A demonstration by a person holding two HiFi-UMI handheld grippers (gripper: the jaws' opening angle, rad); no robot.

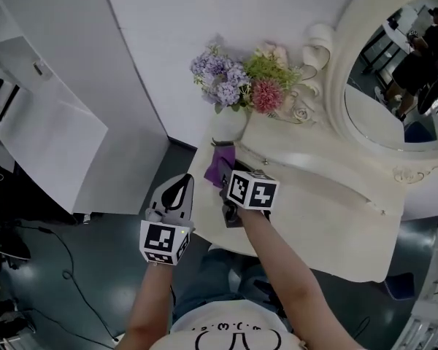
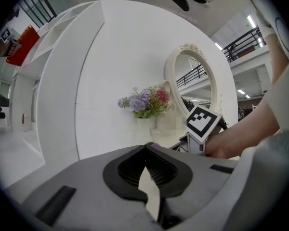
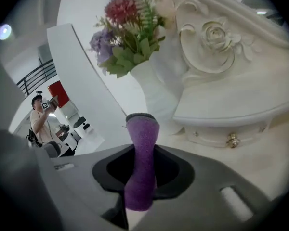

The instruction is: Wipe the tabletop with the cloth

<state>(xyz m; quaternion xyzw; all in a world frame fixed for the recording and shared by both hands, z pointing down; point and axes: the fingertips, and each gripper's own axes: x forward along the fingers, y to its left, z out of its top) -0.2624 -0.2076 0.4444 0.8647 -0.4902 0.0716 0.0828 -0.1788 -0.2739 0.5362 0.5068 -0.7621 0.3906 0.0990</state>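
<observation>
A purple cloth (image 1: 219,163) hangs in a narrow fold over the left end of the cream tabletop (image 1: 328,221). My right gripper (image 1: 229,178) is shut on the cloth, which rises between its jaws as a purple strip (image 3: 141,148) in the right gripper view. The cloth's free end lies near the foot of the white vase (image 1: 230,126). My left gripper (image 1: 179,188) is held off the table's left edge, above the dark floor. Its jaws meet in a point with nothing between them (image 2: 151,189).
A bunch of purple and pink flowers (image 1: 237,82) stands in the vase at the back left of the table. An oval mirror (image 1: 401,86) in an ornate white frame rises behind a raised shelf with a small knob (image 3: 232,139). A white cabinet (image 1: 51,122) stands at left.
</observation>
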